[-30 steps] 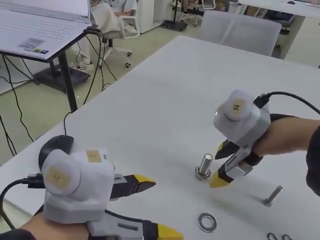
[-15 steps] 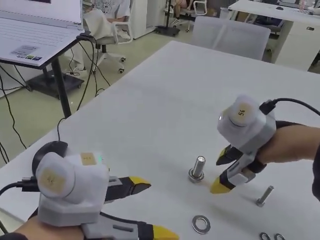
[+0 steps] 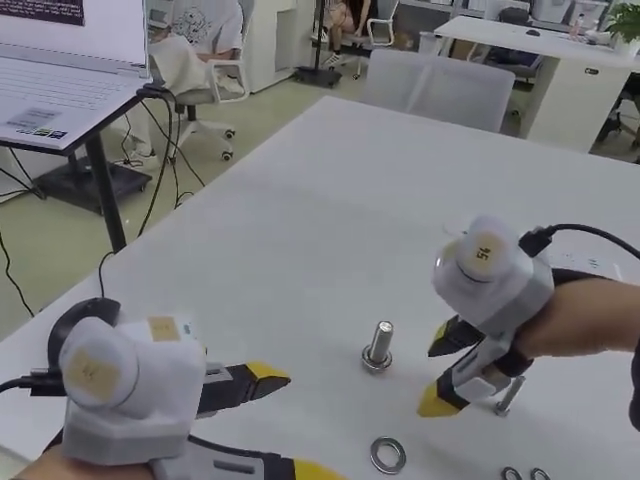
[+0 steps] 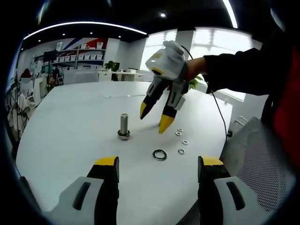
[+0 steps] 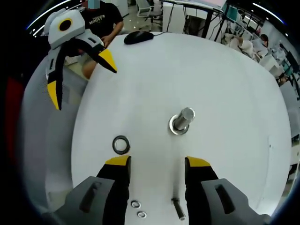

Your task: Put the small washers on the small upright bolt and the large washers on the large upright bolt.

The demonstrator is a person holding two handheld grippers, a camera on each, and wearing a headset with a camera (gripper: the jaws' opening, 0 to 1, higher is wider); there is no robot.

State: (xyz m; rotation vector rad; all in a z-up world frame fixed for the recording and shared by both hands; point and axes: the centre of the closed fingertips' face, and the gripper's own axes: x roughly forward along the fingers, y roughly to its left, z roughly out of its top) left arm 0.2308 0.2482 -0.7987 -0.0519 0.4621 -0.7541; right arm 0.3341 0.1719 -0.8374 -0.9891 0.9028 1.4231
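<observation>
Large bolt (image 3: 378, 345) stands upright, head down — small bolt (image 5: 177, 208) lies flat.

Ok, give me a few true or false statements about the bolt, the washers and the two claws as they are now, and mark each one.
1. The large bolt stands upright on the table. True.
2. The right claw is holding a large washer. False: its jaws are apart and empty, and the large washer lies flat on the table.
3. The left claw is open with nothing in it. True.
4. The small washers are threaded on the large bolt. False: they lie loose on the table, apart from the bolt.
</observation>
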